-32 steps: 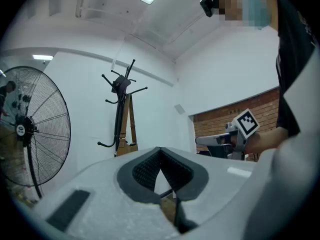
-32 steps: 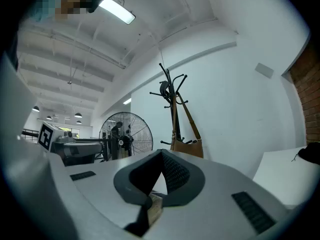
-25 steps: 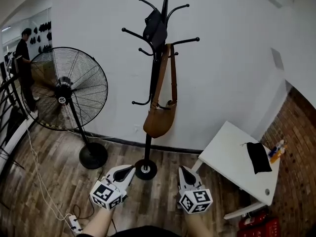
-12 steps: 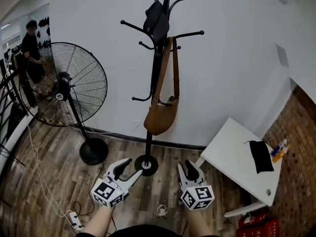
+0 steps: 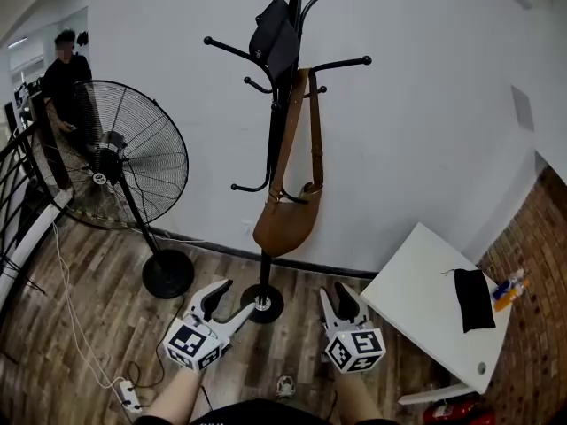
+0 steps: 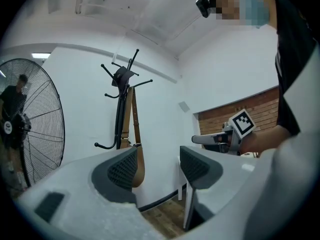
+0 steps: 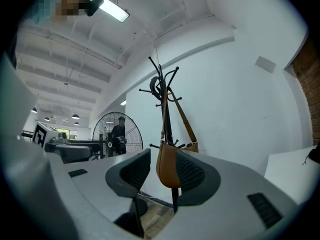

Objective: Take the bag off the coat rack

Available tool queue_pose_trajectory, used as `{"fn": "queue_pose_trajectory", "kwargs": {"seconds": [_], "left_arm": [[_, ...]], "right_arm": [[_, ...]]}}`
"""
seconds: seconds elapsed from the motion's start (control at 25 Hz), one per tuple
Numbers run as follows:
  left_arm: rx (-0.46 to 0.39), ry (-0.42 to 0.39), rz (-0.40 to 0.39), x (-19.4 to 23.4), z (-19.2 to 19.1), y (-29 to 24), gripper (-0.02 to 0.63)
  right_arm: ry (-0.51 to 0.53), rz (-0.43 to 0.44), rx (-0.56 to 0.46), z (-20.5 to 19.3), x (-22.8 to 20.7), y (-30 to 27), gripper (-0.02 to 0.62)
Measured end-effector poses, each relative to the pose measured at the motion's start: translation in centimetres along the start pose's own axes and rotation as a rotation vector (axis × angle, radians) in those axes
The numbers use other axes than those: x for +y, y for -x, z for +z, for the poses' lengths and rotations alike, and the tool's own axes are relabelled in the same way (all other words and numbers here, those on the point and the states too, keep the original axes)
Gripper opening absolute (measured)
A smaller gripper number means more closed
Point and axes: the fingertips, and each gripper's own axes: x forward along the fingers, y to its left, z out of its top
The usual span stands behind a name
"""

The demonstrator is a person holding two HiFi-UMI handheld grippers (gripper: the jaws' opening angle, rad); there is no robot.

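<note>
The brown bag [image 5: 285, 224] hung on the black coat rack [image 5: 276, 140] at the far side of the room, against the white wall. Its long strap ran up to a hook on the rack's right side, and its body rested against the pole about halfway down. A dark item [image 5: 273, 38] sat on an upper hook; it may have been a cap or a small pouch, but the view did not settle which.

Both claws were held low and near, well apart from the rack. The left gripper [image 5: 229, 301] pointed toward the rack's round base, and its jaws were opening, already wide, with nothing between them. The right gripper [image 5: 337, 301] was also opening and held nothing; in its own view the bag showed through the gap, well beyond the pads.

A large standing fan [image 5: 124, 158] stood left of the rack, with a person [image 5: 66, 78] behind it at the far left. To the right stood a white table [image 5: 416, 295] carrying a black cloth [image 5: 475, 297].
</note>
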Motion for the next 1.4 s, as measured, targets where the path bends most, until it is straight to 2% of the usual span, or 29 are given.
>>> {"fn": "queue_pose_trajectory", "kwargs": {"seconds": [0.2, 0.56, 1.0, 1.4], "left_arm": [[-0.001, -0.019, 0.045, 1.4, 0.3, -3.3, 0.265], [-0.007, -0.028, 0.144, 2.5, 0.0, -8.6, 0.270], [-0.001, -0.017, 0.273, 3.8, -0.9, -12.6, 0.270], [-0.010, -0.061, 0.286, 7.5, 0.5, -16.5, 0.270]], "right_arm": [[0.004, 0.017, -0.004, 0.6, -3.4, -3.0, 0.143], [0.004, 0.096, 0.007, 0.8, -8.4, -7.6, 0.146], [0.015, 0.169, 0.019, 0.6, -13.2, -11.6, 0.147], [0.002, 0.144, 0.023, 0.2, -15.9, -15.6, 0.147]]}}
